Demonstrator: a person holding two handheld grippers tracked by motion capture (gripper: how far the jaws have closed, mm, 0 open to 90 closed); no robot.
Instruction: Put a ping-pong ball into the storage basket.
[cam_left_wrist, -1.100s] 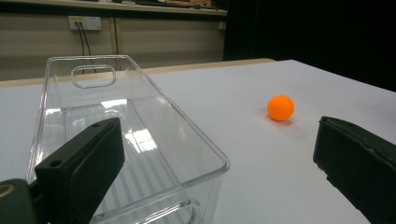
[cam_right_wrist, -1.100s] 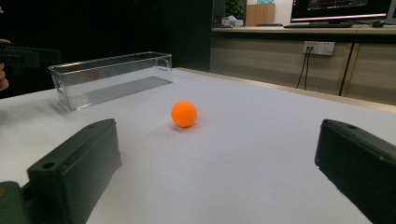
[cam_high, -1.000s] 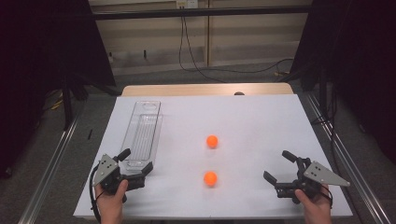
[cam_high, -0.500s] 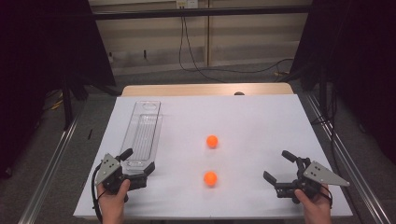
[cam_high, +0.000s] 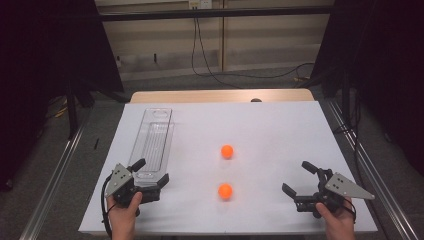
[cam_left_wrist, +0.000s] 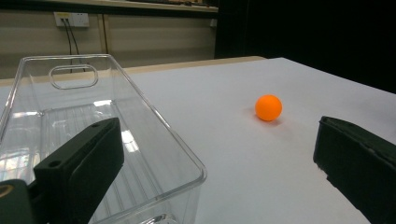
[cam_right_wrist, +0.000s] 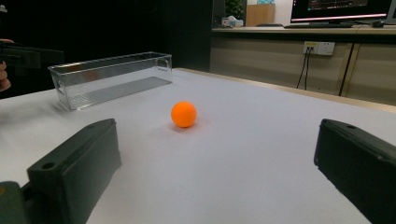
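Two orange balls lie on the white table, the far ball (cam_high: 227, 151) mid-table and the near ball (cam_high: 225, 191) closer to me. A long clear plastic tray (cam_high: 152, 142) lies empty at the left. My left gripper (cam_high: 152, 171) is open at the tray's near end, one jaw over its rim. In the left gripper view the tray (cam_left_wrist: 98, 135) is at the left and an orange ball (cam_left_wrist: 268, 107) lies ahead on the right. My right gripper (cam_high: 295, 176) is open at the near right and holds nothing. Ahead of its jaws are an orange ball (cam_right_wrist: 183, 114) and the tray (cam_right_wrist: 109, 77).
The white sheet (cam_high: 280, 125) covers the table, whose wooden far edge (cam_high: 220, 96) shows behind it. Metal frame rails (cam_high: 55, 180) run along both sides. Cables hang down the back wall (cam_high: 200, 45). A hand with the other gripper (cam_right_wrist: 18, 58) is at the right gripper view's left edge.
My left gripper has shifted slightly to the right, toward the tray's near end. The right gripper and both balls have stayed where they were.
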